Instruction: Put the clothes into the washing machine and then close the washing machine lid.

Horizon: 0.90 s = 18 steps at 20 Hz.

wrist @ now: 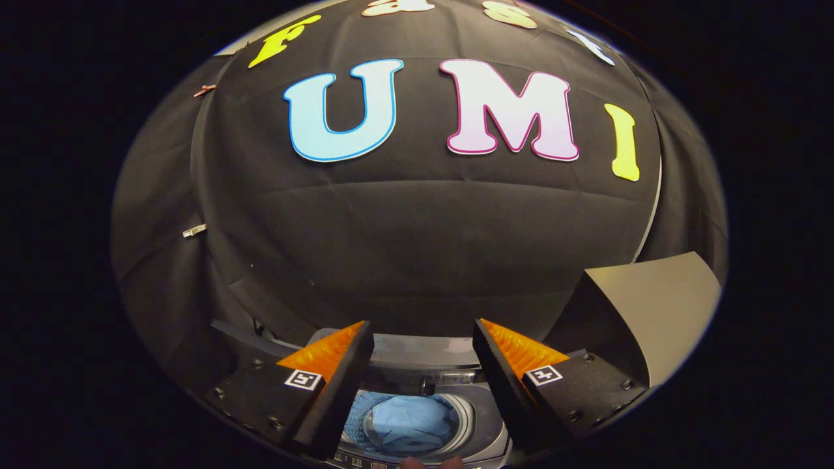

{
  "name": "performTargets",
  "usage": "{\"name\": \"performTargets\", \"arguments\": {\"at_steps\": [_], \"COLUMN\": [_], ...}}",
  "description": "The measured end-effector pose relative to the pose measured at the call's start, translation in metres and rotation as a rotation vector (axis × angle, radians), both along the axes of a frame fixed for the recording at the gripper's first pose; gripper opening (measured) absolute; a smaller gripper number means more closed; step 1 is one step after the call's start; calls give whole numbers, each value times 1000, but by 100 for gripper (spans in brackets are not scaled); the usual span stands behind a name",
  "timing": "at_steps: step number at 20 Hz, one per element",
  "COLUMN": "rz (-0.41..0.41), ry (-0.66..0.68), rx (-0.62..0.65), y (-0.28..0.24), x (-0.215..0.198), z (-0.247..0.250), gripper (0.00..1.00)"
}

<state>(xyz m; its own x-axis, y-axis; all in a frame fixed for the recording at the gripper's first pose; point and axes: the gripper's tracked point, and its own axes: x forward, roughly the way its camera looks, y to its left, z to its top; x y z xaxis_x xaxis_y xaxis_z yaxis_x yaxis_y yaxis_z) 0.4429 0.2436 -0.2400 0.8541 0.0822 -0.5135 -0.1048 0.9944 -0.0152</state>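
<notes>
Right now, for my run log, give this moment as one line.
tool open, empty | blue clothes in washing machine drum | lid open | next: close lid

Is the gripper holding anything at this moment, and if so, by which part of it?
Nothing is held. The gripper is open, with only air between its fingers. The light blue cloth lies below, inside the round drum of the washing machine.
</notes>
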Motion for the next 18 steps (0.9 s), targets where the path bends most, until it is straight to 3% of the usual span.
{"name": "performTargets", "arguments": {"at_steps": [6, 12, 18], "rz": [19, 84, 126], "ry": [50, 162, 69], "rx": [5, -73, 23], "y": [-2, -2, 15], "x": [-28, -65, -100], "z": [-14, -52, -14], "gripper": [98, 98, 99]}}
